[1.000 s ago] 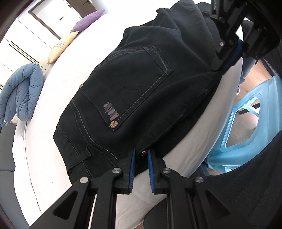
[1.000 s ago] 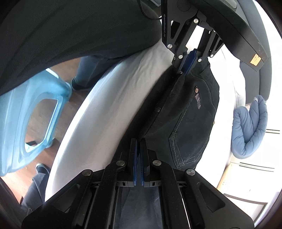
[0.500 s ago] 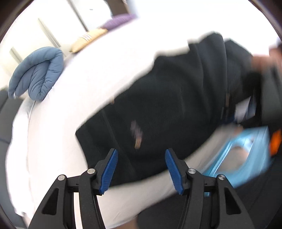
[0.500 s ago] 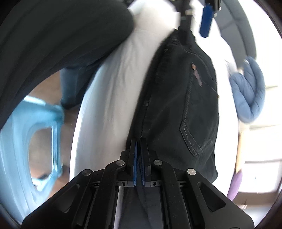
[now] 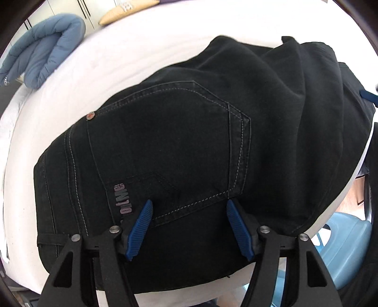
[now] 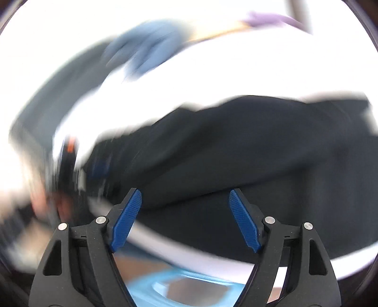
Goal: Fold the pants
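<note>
Released since a second ago: folded black denim pants (image 5: 189, 132) on white bed (image 5: 99, 70); left claw (image 5: 189, 226) and right claw (image 6: 184, 219) both opening, nothing gripped.

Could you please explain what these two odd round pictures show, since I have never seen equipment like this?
There is no robot here. A person holds a hand tool with two fingers in each hand, and a wide-angle camera on each tool looks forward along those fingers, which is why the pictures look round and bent.

One picture comes from the left gripper, the other from the right gripper. The blue strips are the rubber pads on the fingers.

On the white bed lie folded black pants, back pocket up. Further off are a blue quilt and a pillow; a blue plastic stool stands beside the bed.

Both sets of jaws are opening, and neither grips the pants. The right picture is blurred.
</note>
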`<move>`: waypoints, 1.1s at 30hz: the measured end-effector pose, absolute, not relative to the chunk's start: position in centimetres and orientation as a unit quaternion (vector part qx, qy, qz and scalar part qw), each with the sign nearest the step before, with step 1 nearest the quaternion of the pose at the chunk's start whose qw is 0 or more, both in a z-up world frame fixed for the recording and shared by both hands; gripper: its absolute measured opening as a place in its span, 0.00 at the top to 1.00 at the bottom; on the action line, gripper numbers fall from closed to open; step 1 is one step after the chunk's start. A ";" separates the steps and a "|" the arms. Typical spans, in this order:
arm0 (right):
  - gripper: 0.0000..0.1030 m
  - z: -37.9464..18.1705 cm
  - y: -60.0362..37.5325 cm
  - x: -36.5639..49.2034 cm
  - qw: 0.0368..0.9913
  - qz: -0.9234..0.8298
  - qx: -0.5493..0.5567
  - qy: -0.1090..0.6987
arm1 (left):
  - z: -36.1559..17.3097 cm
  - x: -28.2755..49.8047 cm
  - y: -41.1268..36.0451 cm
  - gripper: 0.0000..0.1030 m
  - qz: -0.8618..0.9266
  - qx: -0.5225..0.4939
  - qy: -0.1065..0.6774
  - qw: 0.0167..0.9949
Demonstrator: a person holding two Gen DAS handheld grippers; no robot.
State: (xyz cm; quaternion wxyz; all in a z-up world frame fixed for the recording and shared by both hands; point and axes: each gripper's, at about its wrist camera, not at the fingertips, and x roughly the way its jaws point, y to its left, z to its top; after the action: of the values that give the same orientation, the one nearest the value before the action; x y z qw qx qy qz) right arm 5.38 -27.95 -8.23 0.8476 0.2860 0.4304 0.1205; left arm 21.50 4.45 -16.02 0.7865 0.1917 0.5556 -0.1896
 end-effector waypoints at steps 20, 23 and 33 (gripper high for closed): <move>0.24 -9.6 -40.5 17.5 0.761 0.089 0.517 0.382 | -16.6 22.2 1.7 0.34 -0.163 0.195 0.577 0.776; 0.24 -7.1 -41.7 20.2 0.785 0.089 0.483 0.377 | -16.8 22.1 1.9 0.34 -0.162 0.192 0.575 0.779; 0.24 3.0 -51.5 26.1 0.845 0.085 0.452 0.272 | -16.4 22.5 1.6 0.34 -0.160 0.193 0.578 0.777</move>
State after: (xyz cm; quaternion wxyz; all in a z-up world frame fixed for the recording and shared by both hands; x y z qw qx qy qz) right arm 26.14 -51.46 2.97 0.8454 0.4516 0.2720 0.0852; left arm 22.52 1.63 -16.36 0.7769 0.1929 0.5775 -0.1604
